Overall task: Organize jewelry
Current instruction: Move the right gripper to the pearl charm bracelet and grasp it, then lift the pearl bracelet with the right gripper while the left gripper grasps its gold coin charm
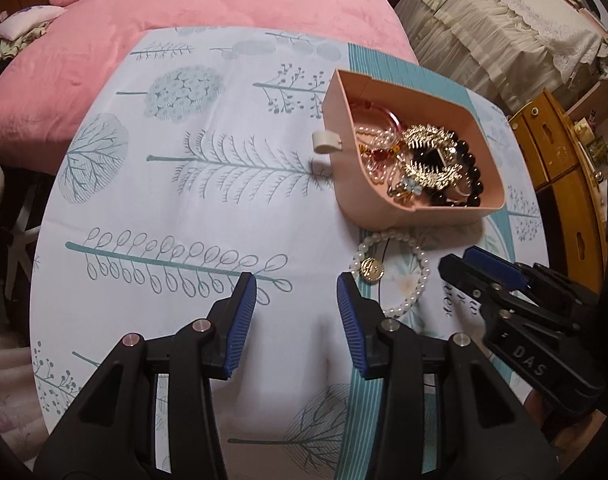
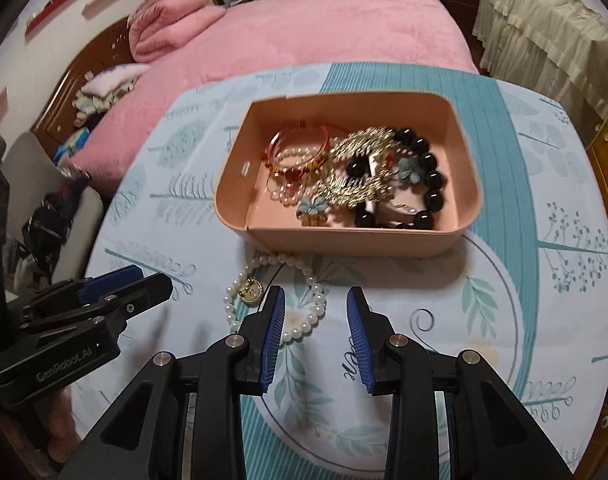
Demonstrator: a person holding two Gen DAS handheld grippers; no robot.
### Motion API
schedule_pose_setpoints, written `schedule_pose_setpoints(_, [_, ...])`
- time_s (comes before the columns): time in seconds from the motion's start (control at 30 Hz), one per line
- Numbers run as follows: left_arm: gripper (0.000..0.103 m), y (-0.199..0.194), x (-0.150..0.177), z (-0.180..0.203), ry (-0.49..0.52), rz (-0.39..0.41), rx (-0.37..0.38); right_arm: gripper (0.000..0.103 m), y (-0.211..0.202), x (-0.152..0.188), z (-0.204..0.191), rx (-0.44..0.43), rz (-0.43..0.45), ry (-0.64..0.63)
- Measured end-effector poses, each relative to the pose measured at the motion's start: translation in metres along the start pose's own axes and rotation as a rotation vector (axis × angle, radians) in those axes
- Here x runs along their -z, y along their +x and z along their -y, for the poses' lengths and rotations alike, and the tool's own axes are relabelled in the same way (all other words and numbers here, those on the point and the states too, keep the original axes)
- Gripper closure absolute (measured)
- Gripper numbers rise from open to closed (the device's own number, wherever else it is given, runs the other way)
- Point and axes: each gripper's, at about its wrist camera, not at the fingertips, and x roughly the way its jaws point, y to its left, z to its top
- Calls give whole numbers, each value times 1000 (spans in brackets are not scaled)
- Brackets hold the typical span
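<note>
While most pieces are already lying in the pink box (image 2: 460, 236), I am lowering my right gripper (image 2: 316, 312), jaws spread and empty, toward the pearl necklace (image 2: 312, 320) on the cloth just before the box; next I am needing to straddle its strand. My left gripper (image 1: 296, 300) is hanging empty, jaws apart.

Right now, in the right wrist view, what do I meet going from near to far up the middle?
Right claw → pearl necklace with gold pendant on the printed cloth → pink tray of jewelry → pink bed.
</note>
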Motion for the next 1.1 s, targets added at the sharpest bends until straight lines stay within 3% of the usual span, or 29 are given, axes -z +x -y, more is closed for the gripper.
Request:
schedule_pose_setpoints(0.47, [64, 11, 4, -6, -6, -13, -5, 73, 37, 2, -11, 62, -42, -39])
schedule_pose_setpoints(0.6, [64, 11, 4, -7, -10, -15, -3, 88, 39, 3, -13, 100, -28, -74])
schedule_pose_setpoints(0.67, [64, 12, 4, -8, -12, -16, -3, 95, 39, 3, -13, 85, -32, -75])
schedule_pose_setpoints(1.1, [64, 13, 6, 1, 16, -21, 6, 96, -14, 5, -26, -40, 87, -100])
